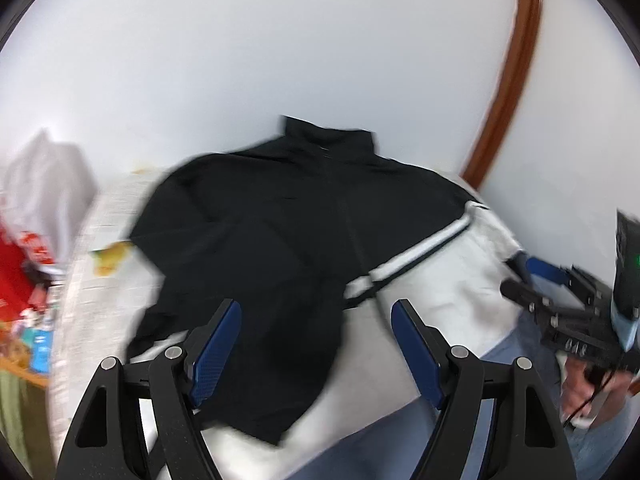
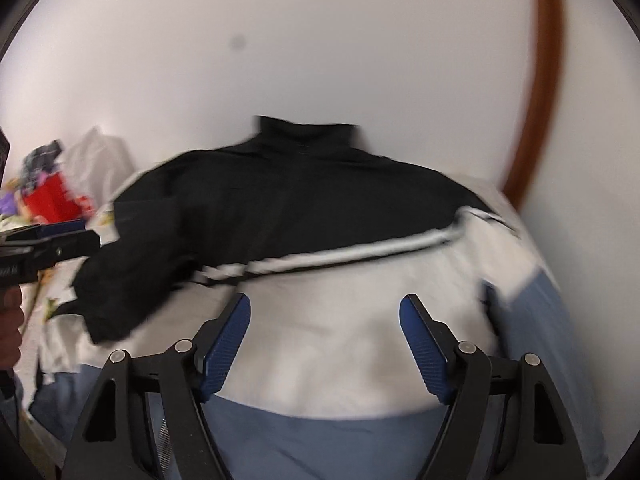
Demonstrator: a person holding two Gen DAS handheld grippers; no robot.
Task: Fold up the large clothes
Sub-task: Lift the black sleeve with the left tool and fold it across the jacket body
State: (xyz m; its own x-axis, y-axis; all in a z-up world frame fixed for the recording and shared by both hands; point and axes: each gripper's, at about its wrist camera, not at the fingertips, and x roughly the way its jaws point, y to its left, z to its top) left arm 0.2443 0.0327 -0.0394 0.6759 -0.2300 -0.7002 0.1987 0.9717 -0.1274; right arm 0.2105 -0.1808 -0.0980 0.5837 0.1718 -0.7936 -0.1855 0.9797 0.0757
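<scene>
A large jacket [image 1: 280, 216] lies flat with its collar toward the wall: black upper part, white stripe, white middle and blue lower part. Its left sleeve is folded across the front. It also shows in the right wrist view [image 2: 304, 200]. My left gripper [image 1: 316, 312] is open and empty above the folded black sleeve. My right gripper [image 2: 325, 308] is open and empty above the white panel [image 2: 340, 344]. The right gripper also shows at the right edge of the left wrist view [image 1: 520, 280], and the left gripper at the left edge of the right wrist view [image 2: 86, 236]. Both views are motion-blurred.
A patterned sheet [image 1: 92, 264] covers the surface under the jacket. A pile of bags and clutter, red and white [image 1: 28, 248], sits at the left. A white wall [image 1: 280, 60] stands behind, with a brown wooden frame [image 1: 516, 68] at the right.
</scene>
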